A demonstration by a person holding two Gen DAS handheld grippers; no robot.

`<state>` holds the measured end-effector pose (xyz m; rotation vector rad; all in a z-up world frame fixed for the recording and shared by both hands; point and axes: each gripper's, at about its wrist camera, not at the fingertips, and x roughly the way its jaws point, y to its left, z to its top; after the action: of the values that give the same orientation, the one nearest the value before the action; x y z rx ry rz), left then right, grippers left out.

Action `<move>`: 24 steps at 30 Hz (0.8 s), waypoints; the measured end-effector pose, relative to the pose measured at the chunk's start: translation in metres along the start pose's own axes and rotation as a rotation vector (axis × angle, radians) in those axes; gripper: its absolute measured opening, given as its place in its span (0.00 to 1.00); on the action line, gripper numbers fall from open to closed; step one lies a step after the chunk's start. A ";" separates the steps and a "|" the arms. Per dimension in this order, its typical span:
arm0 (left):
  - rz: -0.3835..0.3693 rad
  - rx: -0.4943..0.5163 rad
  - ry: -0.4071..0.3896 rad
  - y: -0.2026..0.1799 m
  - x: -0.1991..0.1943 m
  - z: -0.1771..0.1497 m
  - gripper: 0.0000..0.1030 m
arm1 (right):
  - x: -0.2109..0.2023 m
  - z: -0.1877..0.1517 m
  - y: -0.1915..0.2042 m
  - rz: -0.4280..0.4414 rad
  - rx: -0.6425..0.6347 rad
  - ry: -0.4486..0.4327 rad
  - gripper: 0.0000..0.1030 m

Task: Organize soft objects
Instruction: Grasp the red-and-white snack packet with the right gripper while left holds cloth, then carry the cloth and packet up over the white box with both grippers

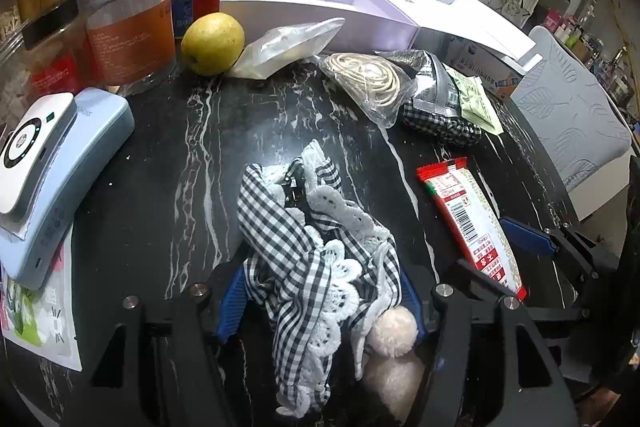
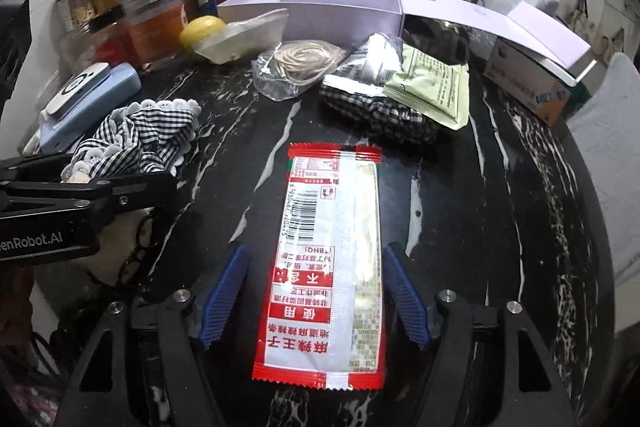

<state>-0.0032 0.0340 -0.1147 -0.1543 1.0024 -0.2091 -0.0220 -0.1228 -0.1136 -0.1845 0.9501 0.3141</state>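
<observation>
Two grippers over the black marble table [image 2: 460,187] here. The left gripper [image 1: 320,299] has its blue pads pinched around a gingham and lace fabric piece [image 1: 312,247], pom-poms [image 1: 392,331] dangling down by the jaws. The right gripper [image 2: 316,295] is spread wide, pads on either side of the red snack packet [image 2: 328,259] without touching it, and the packet lies flat on the table. Beyond the packet there's a second checked cloth [image 2: 384,115] under a green sachet [image 2: 432,91], with the open lavender box [image 2: 320,11] further back.
</observation>
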 end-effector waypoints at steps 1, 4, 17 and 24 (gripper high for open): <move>-0.004 -0.002 -0.005 0.001 0.000 0.000 0.60 | -0.002 0.000 -0.002 -0.002 0.002 -0.011 0.50; -0.010 -0.014 -0.016 0.003 -0.001 -0.001 0.55 | -0.003 -0.001 -0.003 0.001 0.000 -0.027 0.47; -0.055 -0.013 -0.025 0.001 -0.021 -0.004 0.50 | -0.021 -0.006 -0.015 0.093 0.065 -0.045 0.43; -0.067 0.015 -0.087 -0.009 -0.045 0.007 0.50 | -0.049 -0.001 -0.022 0.151 0.098 -0.099 0.43</move>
<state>-0.0216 0.0366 -0.0725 -0.1818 0.9099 -0.2696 -0.0419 -0.1528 -0.0731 -0.0074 0.8803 0.4107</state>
